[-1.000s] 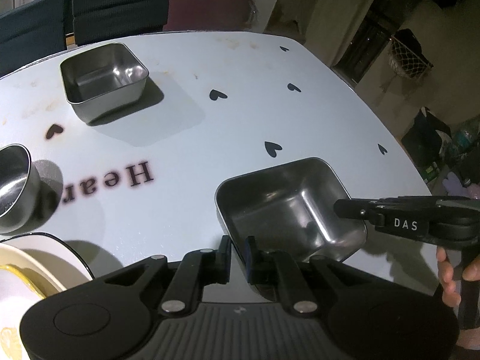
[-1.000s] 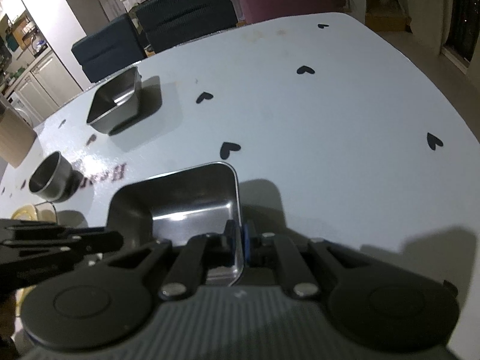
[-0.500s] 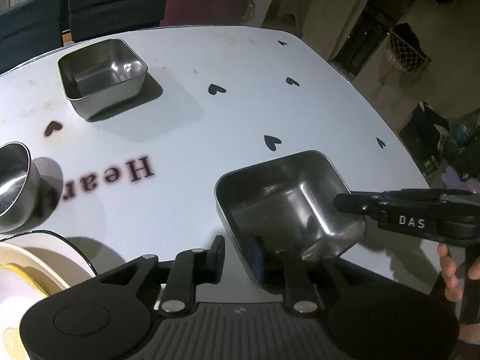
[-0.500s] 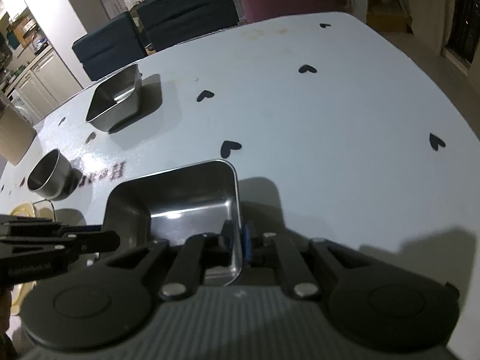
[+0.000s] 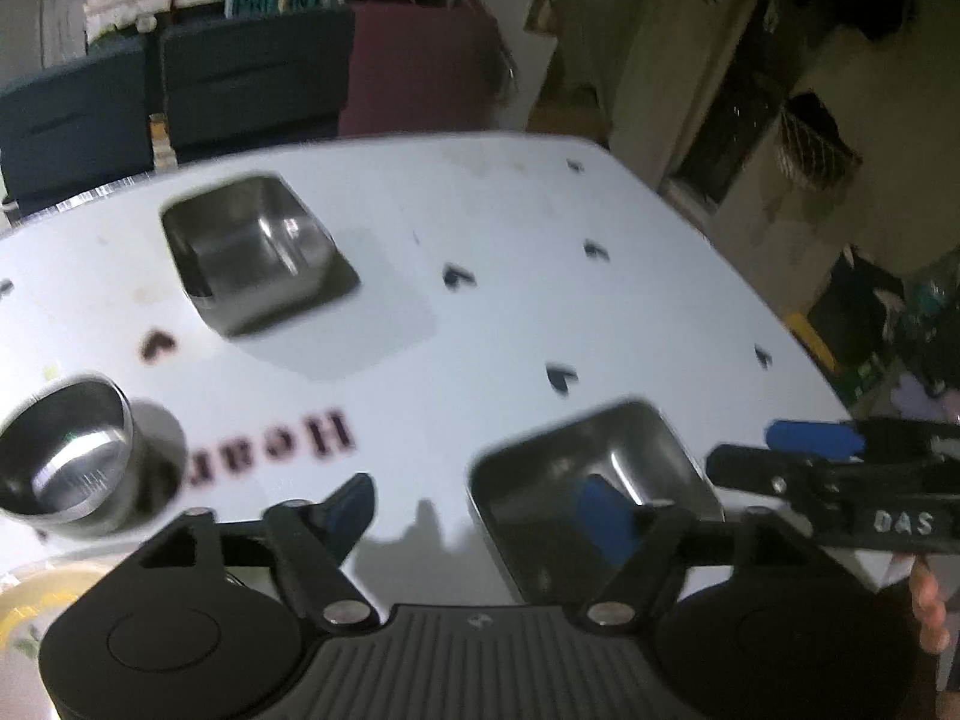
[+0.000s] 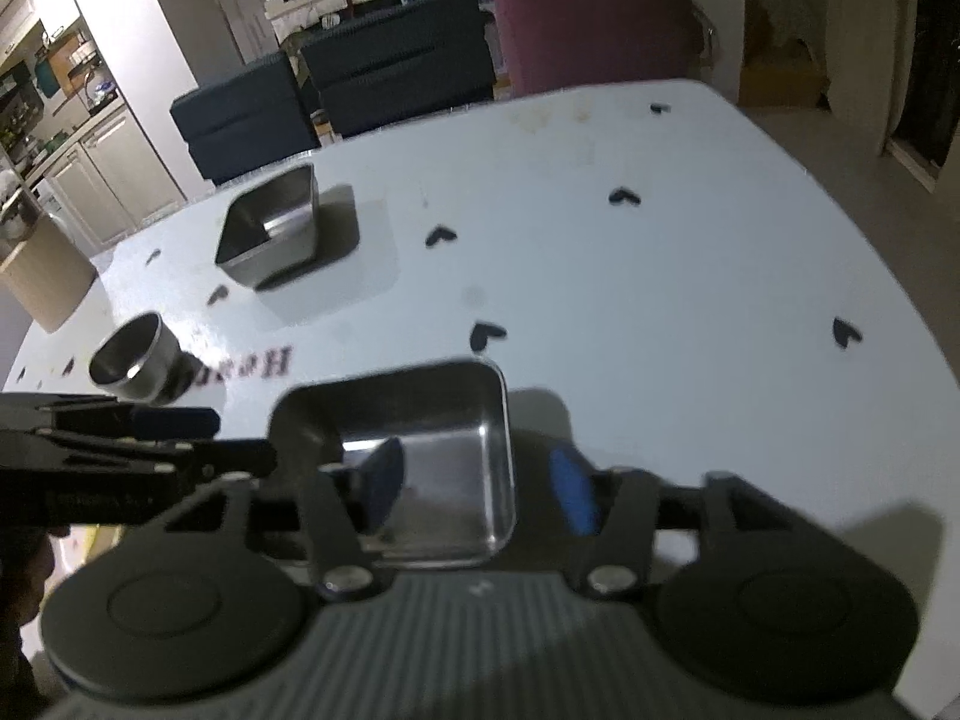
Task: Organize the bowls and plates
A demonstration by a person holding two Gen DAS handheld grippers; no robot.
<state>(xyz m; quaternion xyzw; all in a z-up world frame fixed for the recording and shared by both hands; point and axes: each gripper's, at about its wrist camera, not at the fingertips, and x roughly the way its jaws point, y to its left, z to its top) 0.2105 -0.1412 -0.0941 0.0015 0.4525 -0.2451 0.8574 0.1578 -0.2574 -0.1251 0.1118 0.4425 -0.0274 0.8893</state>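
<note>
Two square steel bowls on white desk (image 5: 630, 300), heart prints across it. Near square bowl (image 5: 591, 498) lower right of left wrist frame; far square bowl (image 5: 249, 249) upper left. Round steel bowl (image 5: 63, 456) at left edge, plate (image 5: 24, 606) rim at lower left corner. Left gripper (image 5: 480, 507) fingers spread wide, holding nothing; right pad over near bowl's interior. Right gripper (image 6: 480, 483) fingers spread wide, straddling bowl's right wall, gripping nothing. View blurred.

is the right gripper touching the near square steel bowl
Cannot tell. In the right wrist view the right gripper is open, straddling the near square bowl's right wall; blur hides any contact.
</note>
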